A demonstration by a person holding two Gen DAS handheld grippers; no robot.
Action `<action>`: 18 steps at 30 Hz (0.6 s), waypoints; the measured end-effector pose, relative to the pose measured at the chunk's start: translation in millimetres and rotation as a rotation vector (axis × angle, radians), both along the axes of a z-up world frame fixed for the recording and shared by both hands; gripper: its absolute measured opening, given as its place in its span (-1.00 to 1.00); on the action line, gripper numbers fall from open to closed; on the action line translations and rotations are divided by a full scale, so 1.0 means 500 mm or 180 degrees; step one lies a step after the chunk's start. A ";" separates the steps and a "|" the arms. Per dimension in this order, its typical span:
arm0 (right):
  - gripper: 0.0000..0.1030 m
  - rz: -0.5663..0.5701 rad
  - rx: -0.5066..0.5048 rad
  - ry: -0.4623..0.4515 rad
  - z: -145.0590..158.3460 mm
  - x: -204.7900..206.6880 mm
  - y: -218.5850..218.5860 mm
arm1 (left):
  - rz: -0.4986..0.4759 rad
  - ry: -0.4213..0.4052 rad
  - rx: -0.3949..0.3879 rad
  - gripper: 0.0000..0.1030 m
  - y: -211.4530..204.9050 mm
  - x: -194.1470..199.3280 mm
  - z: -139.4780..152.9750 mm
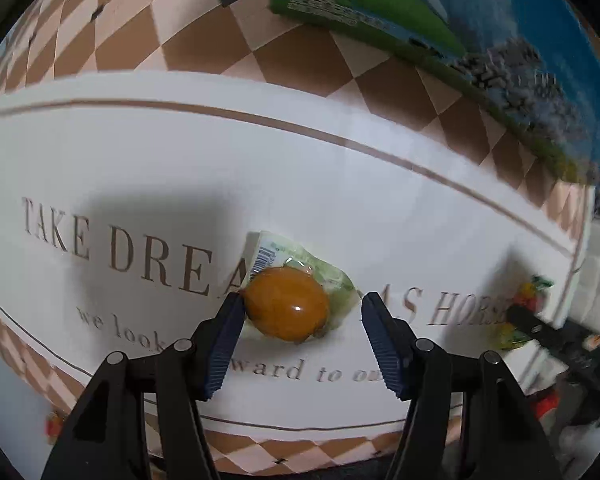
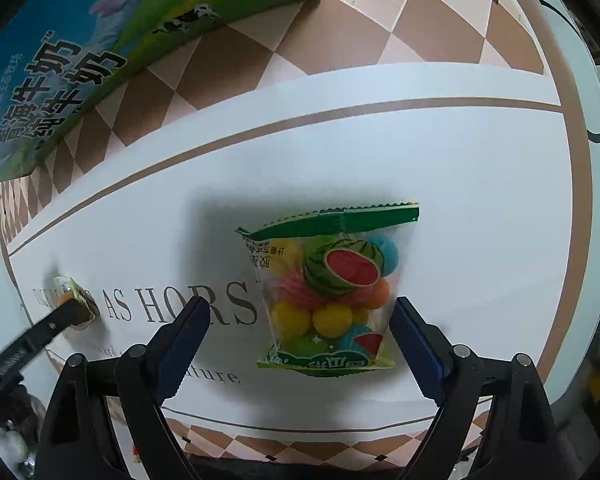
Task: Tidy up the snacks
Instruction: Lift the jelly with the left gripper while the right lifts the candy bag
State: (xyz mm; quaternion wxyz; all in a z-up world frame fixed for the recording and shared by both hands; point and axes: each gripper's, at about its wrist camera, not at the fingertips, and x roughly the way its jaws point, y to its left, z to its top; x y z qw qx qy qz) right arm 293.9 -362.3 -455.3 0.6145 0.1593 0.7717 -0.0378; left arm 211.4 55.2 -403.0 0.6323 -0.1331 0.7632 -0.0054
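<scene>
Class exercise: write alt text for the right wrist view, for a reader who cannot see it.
The open right gripper hangs over a clear bag of colourful gummy candies lying on a white printed mat. A blue-green milk carton lies at upper left.

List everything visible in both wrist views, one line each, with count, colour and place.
Wrapped orange egg-shaped snack in clear packet: one, orange, on the mat's lettering, between the left fingers.
Clear bag of fruit-shaped candies with green top seal: one, multicoloured, on the mat, between the right fingers.
Printed milk carton box: one, blue and green, at the mat's far edge.
White table mat with brown checkered border: one, under everything.
Left gripper: one, black with blue fingers, open.
Right gripper: one, black with blue fingers, open.
</scene>
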 end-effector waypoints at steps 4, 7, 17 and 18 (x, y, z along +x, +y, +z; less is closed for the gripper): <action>0.81 -0.0034 0.0001 -0.0012 0.000 -0.014 0.010 | 0.0224 0.0061 -0.0171 0.19 0.031 0.002 0.005; 0.81 -0.0013 0.0011 -0.0019 -0.004 -0.019 0.006 | 0.0129 0.0124 -0.0075 0.20 0.025 0.003 -0.007; 0.81 0.0038 -0.0029 -0.0001 -0.014 -0.038 0.037 | -0.0088 0.0186 0.0183 0.22 -0.022 -0.010 -0.043; 0.81 0.0039 -0.0042 -0.0008 -0.014 -0.037 0.037 | -0.0111 0.0162 0.0202 0.22 -0.024 -0.012 -0.043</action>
